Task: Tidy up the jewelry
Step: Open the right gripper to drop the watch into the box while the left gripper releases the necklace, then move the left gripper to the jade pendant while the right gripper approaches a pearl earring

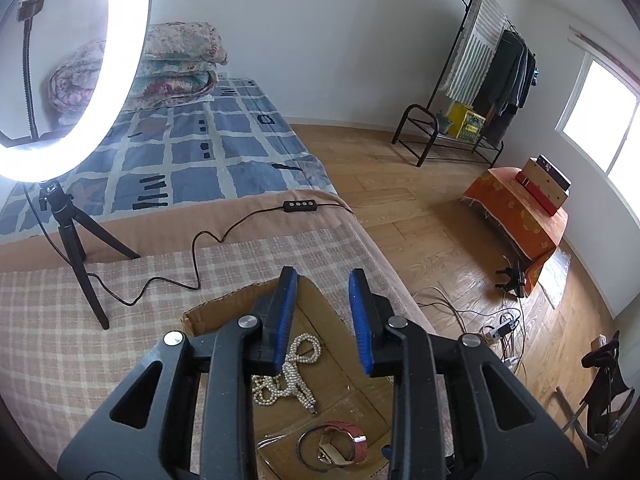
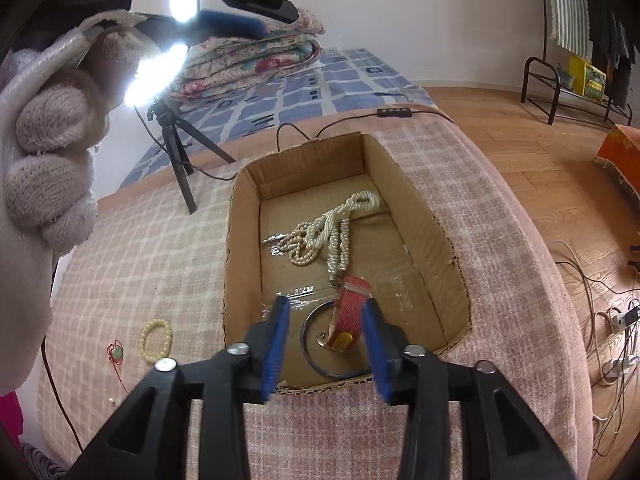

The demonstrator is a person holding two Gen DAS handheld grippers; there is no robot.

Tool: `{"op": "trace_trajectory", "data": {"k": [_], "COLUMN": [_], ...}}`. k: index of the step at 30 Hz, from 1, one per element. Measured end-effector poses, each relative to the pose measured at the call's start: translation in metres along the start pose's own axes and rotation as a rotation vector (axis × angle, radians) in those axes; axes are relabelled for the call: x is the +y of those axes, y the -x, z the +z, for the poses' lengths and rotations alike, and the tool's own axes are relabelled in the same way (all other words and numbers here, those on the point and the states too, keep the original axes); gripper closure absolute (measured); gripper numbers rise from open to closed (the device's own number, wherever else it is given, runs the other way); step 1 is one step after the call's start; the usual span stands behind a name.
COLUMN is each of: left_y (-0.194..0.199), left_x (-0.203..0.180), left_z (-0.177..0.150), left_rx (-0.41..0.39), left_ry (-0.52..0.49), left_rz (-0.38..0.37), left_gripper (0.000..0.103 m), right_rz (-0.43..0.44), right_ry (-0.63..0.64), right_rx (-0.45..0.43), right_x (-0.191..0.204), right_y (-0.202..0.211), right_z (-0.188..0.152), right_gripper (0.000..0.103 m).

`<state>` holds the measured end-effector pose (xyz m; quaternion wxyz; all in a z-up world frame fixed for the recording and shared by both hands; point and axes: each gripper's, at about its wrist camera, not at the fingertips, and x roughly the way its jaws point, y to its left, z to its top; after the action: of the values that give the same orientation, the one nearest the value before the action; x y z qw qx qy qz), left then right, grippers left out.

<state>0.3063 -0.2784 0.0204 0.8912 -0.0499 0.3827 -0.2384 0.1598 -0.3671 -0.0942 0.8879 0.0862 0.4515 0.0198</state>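
An open cardboard box (image 2: 246,248) sits on a checked pink cloth. Inside lie a pearl necklace (image 2: 336,224), a red-strapped watch (image 2: 348,316) and a dark bangle (image 2: 312,344). The same pearls (image 1: 294,376), watch (image 1: 344,440) and bangle (image 1: 304,446) show in the left wrist view. My right gripper (image 2: 326,312) is open and empty, hovering over the watch at the box's near end. My left gripper (image 1: 322,284) is open and empty above the box (image 1: 224,308). A cream bead bracelet (image 2: 156,340) and a red string charm (image 2: 116,354) lie on the cloth left of the box.
A ring light on a black tripod (image 1: 76,248) stands at the left, its cable (image 1: 208,248) trailing across the cloth. A gloved hand (image 2: 52,160) holds the left gripper. Bed with folded quilts (image 1: 180,64) behind; wooden floor, cables and clothes rack (image 1: 480,92) to the right.
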Motion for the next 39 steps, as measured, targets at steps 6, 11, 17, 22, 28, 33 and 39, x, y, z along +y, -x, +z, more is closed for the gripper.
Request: {"op": "trace_trajectory", "data": {"k": [6,11,17,22,28,33,39], "left_y": [0.017,0.04,0.08,0.119,0.165,0.199,0.23], "left_x": [0.008,0.016,0.035,0.058,0.087,0.109,0.141], "left_z": [-0.003,-0.004,-0.007,-0.013,-0.023,-0.04,-0.072], "left_rx": [-0.008,-0.025,-0.057,-0.087,-0.116,-0.128,-0.12], "left_ry": [0.004,0.001,0.003,0.007,0.026,0.038,0.061], "left_rz": [0.013,0.027,0.054,0.089,0.13,0.153,0.176], "left_gripper": [0.077,0.077,0.077,0.077,0.077,0.077,0.077], "right_rz": [-0.023,-0.018,0.004,0.026,0.061,0.092,0.135], "right_ry": [0.003,-0.001,0.008,0.022,0.036,0.055,0.074], "right_rx": [-0.028,-0.06,-0.103,-0.133,-0.153,-0.162,-0.154], "right_x": [0.002,0.004,0.014,0.026,0.042,0.058,0.077], "right_y": [0.01,0.022,0.038,0.049,0.059,0.065,0.067], "right_z": [0.002,0.005,0.008,0.009,0.008,0.005,-0.001], "right_gripper": [0.037,0.036,0.036,0.036,0.036,0.036,0.036]}}
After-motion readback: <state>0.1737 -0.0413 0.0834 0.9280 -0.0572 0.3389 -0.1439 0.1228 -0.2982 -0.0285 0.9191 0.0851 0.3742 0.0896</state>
